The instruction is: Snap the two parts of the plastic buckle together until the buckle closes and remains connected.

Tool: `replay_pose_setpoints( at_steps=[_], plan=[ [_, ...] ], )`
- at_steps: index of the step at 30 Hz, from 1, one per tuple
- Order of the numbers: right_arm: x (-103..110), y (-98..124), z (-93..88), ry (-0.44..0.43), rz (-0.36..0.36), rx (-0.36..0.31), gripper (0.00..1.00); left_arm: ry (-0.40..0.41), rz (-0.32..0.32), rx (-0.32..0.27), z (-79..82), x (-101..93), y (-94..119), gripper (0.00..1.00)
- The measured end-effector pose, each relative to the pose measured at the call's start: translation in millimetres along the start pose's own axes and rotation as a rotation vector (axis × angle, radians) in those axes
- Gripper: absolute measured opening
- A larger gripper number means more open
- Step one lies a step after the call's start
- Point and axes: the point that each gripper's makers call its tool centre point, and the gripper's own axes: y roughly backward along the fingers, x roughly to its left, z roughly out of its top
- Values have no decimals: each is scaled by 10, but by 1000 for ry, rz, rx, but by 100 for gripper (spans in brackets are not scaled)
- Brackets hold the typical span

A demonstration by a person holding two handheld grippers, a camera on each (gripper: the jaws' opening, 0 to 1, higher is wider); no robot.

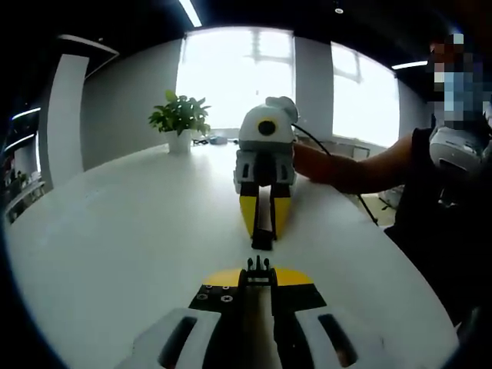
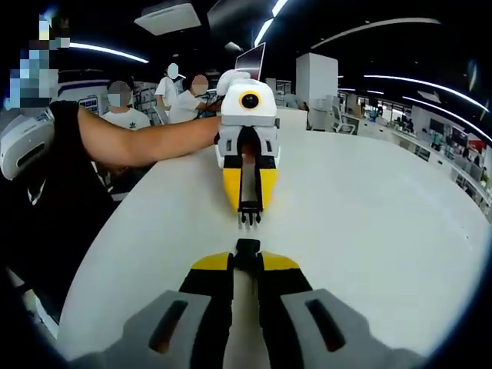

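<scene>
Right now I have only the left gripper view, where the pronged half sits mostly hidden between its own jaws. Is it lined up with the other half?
Observer: In the right gripper view, the pronged half sticks out of the left gripper, its prongs pointing straight at the socket half, with a gap between them.
Operator: Is the socket held properly?
Observer: The right gripper has its jaws closed on it, and only the front end protrudes.
Operator: Anything behind the left gripper?
Observer: Several people stand beyond the far edge of the table.
</scene>
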Motion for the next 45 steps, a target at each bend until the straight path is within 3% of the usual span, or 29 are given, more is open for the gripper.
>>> replay_pose_setpoints(
  at_steps=[45],
  plan=[
    [33, -33, 23, -1, 14, -5, 10, -57, -1, 19, -19, -35, -95, 10]
  ],
)
